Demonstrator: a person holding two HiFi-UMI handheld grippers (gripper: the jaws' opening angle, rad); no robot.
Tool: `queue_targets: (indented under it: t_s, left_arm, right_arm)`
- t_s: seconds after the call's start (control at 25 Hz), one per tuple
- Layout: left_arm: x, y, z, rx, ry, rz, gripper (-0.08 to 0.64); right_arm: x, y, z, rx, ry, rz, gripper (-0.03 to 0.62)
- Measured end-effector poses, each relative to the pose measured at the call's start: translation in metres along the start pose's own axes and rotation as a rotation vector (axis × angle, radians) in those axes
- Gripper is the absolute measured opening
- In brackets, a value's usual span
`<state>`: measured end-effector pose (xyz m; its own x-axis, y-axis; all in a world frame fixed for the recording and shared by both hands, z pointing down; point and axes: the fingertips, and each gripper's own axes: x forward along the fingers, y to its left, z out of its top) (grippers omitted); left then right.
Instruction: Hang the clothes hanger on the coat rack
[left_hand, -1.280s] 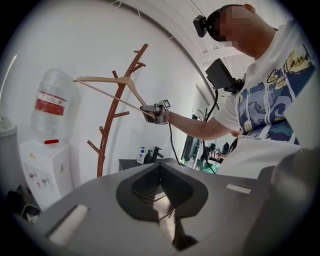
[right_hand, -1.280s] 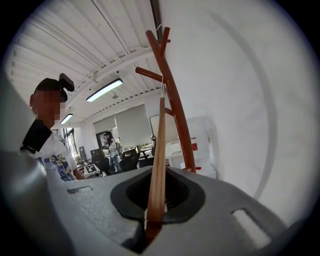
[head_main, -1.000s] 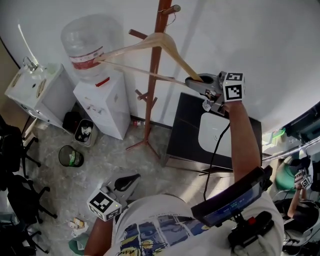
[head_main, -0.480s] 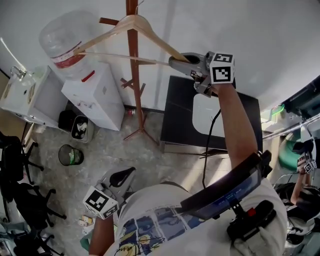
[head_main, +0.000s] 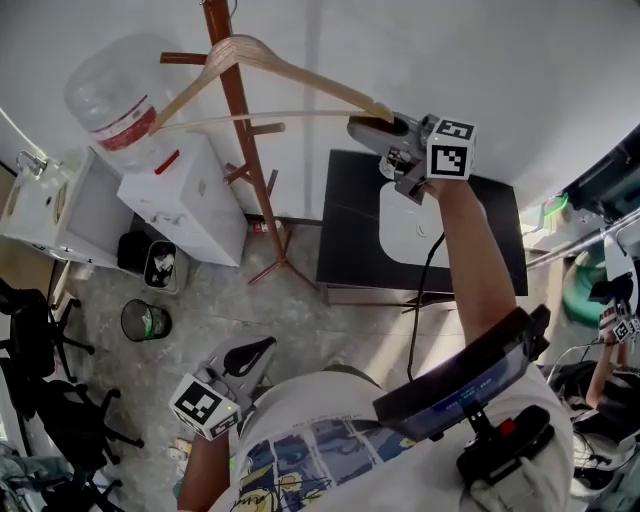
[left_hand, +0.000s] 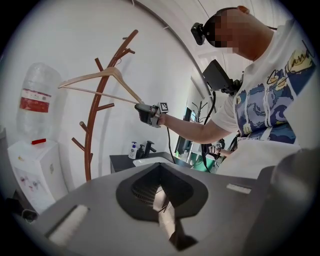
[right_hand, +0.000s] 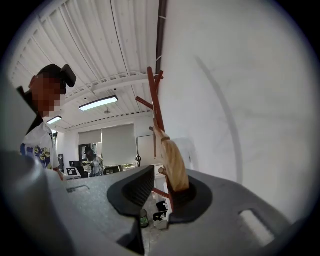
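Wooden clothes hanger (head_main: 290, 72) sits in the upper left of the head view, its apex at the pole of the brown coat rack (head_main: 245, 150) near the top edge of the frame. Its lower bar runs roughly level toward the right. Whether its hook sits over a peg cannot be made out. The right gripper (head_main: 368, 127), at upper centre on an outstretched arm, meets the hanger's right end. In the right gripper view the jaws of the right gripper (right_hand: 162, 192) stand apart and have just been opening. The hanger (right_hand: 172, 162) end lies between them, resting against the right-hand jaw, with a clear gap to the left-hand jaw. The coat rack (right_hand: 156, 107) rises behind it at centre frame. The left gripper (head_main: 258, 350) is held low at the lower left of the head view, well apart from the rack. In the left gripper view the jaws of the left gripper (left_hand: 162, 200) are together with nothing between them. That view also shows the hanger (left_hand: 100, 76) at upper left against the coat rack (left_hand: 92, 130), with the right gripper (left_hand: 142, 111) at its end. A white water dispenser (head_main: 190, 195) stands left of the rack base and a black cabinet (head_main: 350, 240) right of it.
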<state>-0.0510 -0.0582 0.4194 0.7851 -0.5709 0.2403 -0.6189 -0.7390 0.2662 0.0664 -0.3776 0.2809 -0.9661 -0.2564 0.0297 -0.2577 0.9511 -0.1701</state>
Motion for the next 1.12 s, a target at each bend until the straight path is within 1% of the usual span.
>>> queue_targets:
  t_s: [0.24,0.44,0.56,0.72,0.84,0.96,1.12]
  left_arm:
    - [0.002,-0.008,-0.002,0.020,0.014,-0.034,0.002]
    - [0.003,-0.005,0.001,0.029,0.024,-0.063,0.002]
    - [0.002,-0.002,0.001,0.040,0.033,-0.091,0.002]
    - [-0.003,0.001,0.001,0.050,0.029,-0.139,0.002]
    - [-0.010,0.004,0.004,0.068,0.027,-0.178,0.002]
    - [-0.021,0.007,0.006,0.081,0.022,-0.207,0.002]
    - [-0.036,0.012,0.006,0.097,0.017,-0.240,0.002]
  right_arm:
    - [-0.030,0.002,-0.010,0.019,-0.023,-0.063,0.074]
    - [-0.051,0.002,-0.022,0.043,-0.031,-0.119,0.074]
    - [-0.063,0.009,-0.032,0.040,-0.021,-0.168,0.074]
    - [-0.076,0.029,-0.050,0.008,0.030,-0.260,0.074]
    - [-0.078,0.050,-0.062,-0.011,0.056,-0.306,0.074]
    - [-0.075,0.077,-0.072,-0.022,0.067,-0.341,0.074]
    - [-0.071,0.113,-0.080,-0.037,0.063,-0.407,0.071]
